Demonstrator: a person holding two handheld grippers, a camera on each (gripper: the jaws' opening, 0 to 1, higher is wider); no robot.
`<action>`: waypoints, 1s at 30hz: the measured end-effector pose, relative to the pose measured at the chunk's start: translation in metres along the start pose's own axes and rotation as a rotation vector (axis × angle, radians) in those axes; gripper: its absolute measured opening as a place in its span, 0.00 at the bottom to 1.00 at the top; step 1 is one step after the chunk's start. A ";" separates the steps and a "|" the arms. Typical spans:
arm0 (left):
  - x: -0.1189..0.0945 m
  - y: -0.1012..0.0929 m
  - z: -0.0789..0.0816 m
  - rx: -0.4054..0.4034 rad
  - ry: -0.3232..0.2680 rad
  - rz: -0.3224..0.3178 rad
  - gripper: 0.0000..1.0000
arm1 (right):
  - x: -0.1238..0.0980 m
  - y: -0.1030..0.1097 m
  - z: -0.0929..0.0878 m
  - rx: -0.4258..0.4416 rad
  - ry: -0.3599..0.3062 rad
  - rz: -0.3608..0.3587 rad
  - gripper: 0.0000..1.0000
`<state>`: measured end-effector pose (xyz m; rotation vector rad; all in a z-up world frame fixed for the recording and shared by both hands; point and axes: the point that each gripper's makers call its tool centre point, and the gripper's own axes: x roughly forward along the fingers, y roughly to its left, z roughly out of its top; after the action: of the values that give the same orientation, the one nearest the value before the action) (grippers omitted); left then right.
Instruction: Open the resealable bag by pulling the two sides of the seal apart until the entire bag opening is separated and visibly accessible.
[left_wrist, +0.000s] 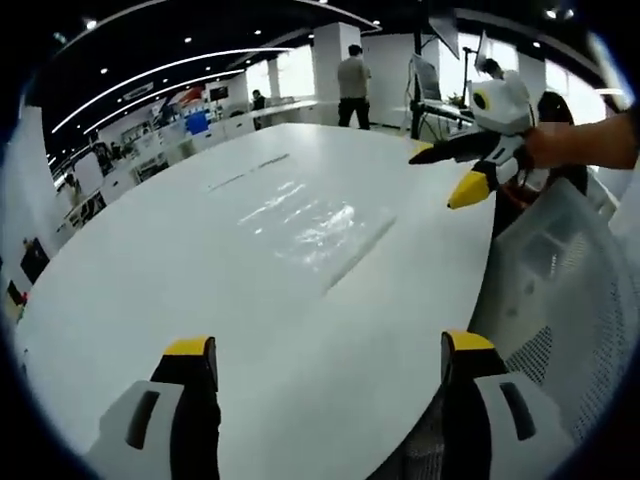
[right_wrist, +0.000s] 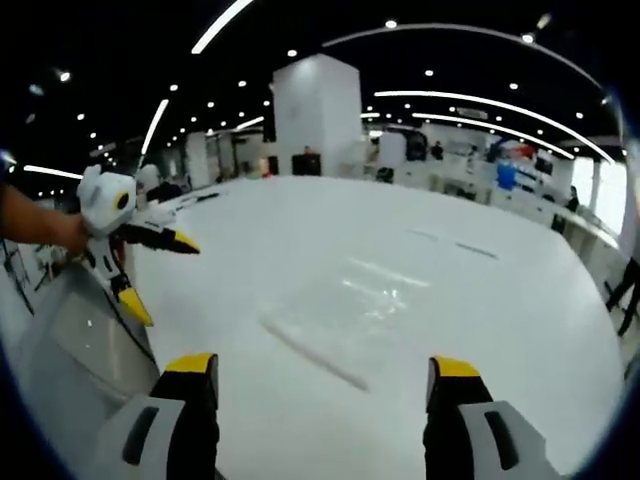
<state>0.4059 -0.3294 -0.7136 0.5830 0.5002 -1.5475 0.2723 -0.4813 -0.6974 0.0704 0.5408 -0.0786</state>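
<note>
A clear resealable bag (left_wrist: 318, 228) lies flat on the white table (left_wrist: 180, 290), its seal strip along the near right edge. In the right gripper view the bag (right_wrist: 345, 315) lies ahead, seal strip nearest. My left gripper (left_wrist: 328, 365) is open above the table's near edge, short of the bag, nothing between its yellow-tipped fingers (left_wrist: 190, 350). My right gripper (right_wrist: 325, 375) is open too, holding nothing. Each gripper appears in the other's view: the right gripper (left_wrist: 450, 172) at the upper right, the left gripper (right_wrist: 160, 280) at the left, both open beside the table.
A grey mesh chair back (left_wrist: 560, 280) stands by the table's right edge, also chair back (right_wrist: 70, 340). A person (left_wrist: 352, 88) stands beyond the far end. Desks and monitors (left_wrist: 180, 130) line the left; a white pillar (right_wrist: 316, 115) rises behind the table.
</note>
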 end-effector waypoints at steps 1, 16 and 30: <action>0.000 0.000 0.000 -0.004 0.002 0.001 0.92 | -0.001 0.000 -0.002 0.003 0.002 -0.002 0.85; -0.012 -0.008 0.006 0.042 -0.067 0.048 0.99 | -0.014 0.013 -0.009 0.031 -0.029 -0.039 0.90; -0.013 -0.007 -0.004 0.012 -0.111 0.102 0.99 | -0.013 0.021 -0.008 -0.006 -0.040 -0.049 0.89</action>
<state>0.3990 -0.3162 -0.7088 0.5206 0.3713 -1.4774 0.2592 -0.4586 -0.6966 0.0493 0.5032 -0.1262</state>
